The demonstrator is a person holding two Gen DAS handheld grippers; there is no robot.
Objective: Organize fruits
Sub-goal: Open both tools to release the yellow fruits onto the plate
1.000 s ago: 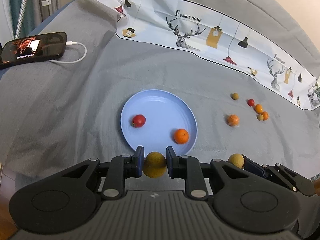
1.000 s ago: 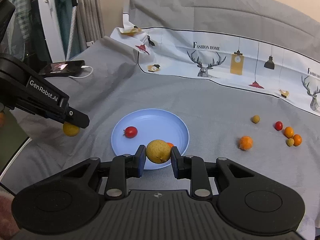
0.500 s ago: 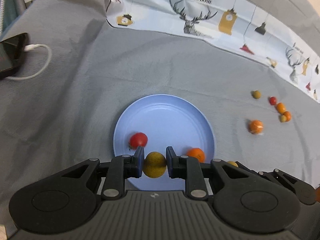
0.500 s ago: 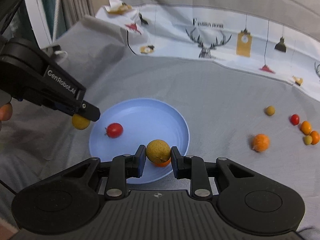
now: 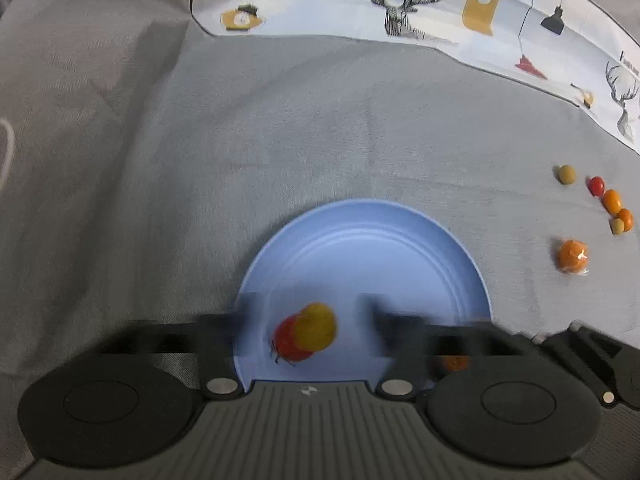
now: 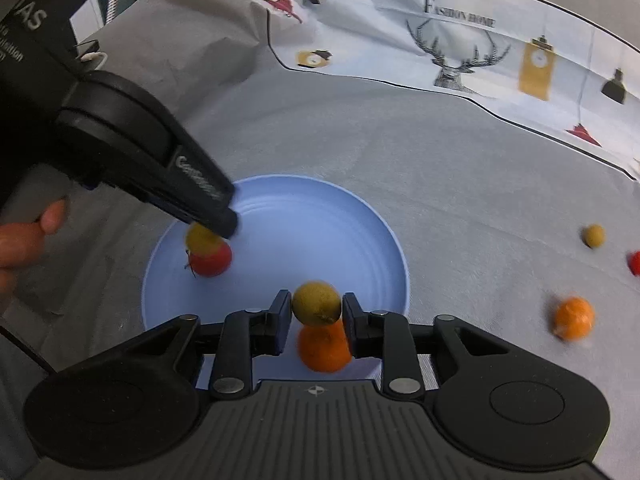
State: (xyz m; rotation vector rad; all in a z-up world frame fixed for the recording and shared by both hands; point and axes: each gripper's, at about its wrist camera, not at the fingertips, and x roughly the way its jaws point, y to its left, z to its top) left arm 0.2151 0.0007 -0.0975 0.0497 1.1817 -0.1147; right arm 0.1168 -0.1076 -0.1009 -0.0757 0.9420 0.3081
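Both grippers over the blue plate [image 5: 360, 232], each with a yellow fruit at its fingers.

Left gripper [image 5: 310, 316]: fingers blurred and spread wide, clear of the small yellow fruit [image 5: 316, 326], which sits against the red tomato [image 5: 286, 342] on the plate. Right gripper [image 6: 314, 312]: fingers closed on a yellow-green fruit [image 6: 316, 303], held just above the orange [image 6: 324, 346] at the plate's near edge. 6 more small fruits lie on the grey-covered surface [image 5: 200, 160], well right of the plate.

On the blue plate [image 6: 360, 240], two yellow-green fruits [image 6: 316, 303] top a red tomato [image 6: 212, 260] and an orange [image 6: 324, 346].
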